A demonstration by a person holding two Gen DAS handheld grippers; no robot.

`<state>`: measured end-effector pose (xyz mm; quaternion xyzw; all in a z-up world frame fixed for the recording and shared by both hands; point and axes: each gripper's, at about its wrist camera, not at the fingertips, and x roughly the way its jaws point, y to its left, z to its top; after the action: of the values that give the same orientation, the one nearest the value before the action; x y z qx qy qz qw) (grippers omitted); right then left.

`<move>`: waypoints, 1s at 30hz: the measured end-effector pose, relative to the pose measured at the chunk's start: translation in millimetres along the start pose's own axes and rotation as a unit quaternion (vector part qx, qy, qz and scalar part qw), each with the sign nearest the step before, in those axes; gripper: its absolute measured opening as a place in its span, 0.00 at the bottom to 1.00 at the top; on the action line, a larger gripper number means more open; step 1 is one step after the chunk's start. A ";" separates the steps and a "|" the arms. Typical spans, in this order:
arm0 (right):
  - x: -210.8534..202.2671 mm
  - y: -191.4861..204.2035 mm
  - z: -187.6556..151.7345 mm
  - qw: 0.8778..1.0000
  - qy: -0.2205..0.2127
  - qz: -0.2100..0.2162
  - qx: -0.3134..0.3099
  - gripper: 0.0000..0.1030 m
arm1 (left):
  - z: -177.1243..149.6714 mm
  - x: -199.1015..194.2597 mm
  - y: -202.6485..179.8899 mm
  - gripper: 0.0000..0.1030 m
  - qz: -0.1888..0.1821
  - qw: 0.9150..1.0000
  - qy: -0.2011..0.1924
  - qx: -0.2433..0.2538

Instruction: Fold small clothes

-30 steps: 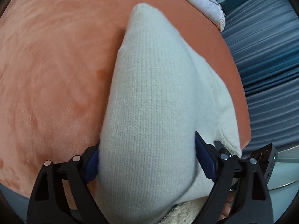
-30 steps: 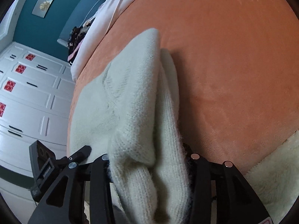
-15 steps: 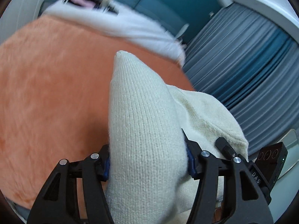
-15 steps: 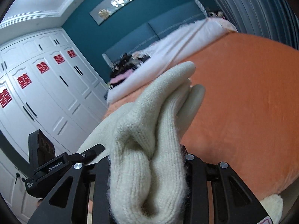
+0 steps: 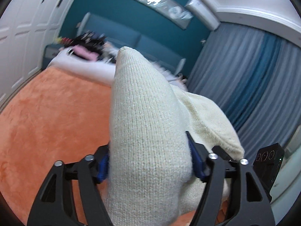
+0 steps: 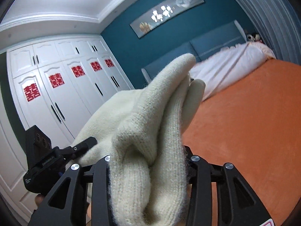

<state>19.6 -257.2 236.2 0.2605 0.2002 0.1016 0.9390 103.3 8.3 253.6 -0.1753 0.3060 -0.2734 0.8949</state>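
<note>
Left wrist: cream ribbed knit (image 5: 148, 131) bunched thick, both jaws pinching it.

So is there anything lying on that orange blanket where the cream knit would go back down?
Nothing visible: both tongs grip the cream knit above the orange blanket, whose visible part is bare. White bedding lies beyond.

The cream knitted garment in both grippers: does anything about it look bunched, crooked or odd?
Yes. In the right gripper the cream knitted garment is bunched into several thick folds, not one flat edge. The left gripper holds one smoother fold. No damage shows.
</note>
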 end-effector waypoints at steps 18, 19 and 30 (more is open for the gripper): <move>114.1 -136.8 -135.9 0.957 0.201 -0.128 0.167 0.71 | -126.9 89.3 159.3 0.87 0.116 0.969 0.130 -0.176; 127.2 -137.4 -139.9 0.954 0.215 -0.127 0.166 0.71 | -129.9 91.1 162.8 0.88 0.115 0.968 0.132 -0.182; 176.5 -96.6 -126.8 0.965 0.224 -0.070 0.117 0.31 | -109.1 108.2 168.6 0.54 0.057 0.975 0.112 -0.186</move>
<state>132.3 -229.7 28.6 0.3246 0.4338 0.0672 0.8378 169.2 60.8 41.7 -0.2886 0.4596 -0.1782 0.8208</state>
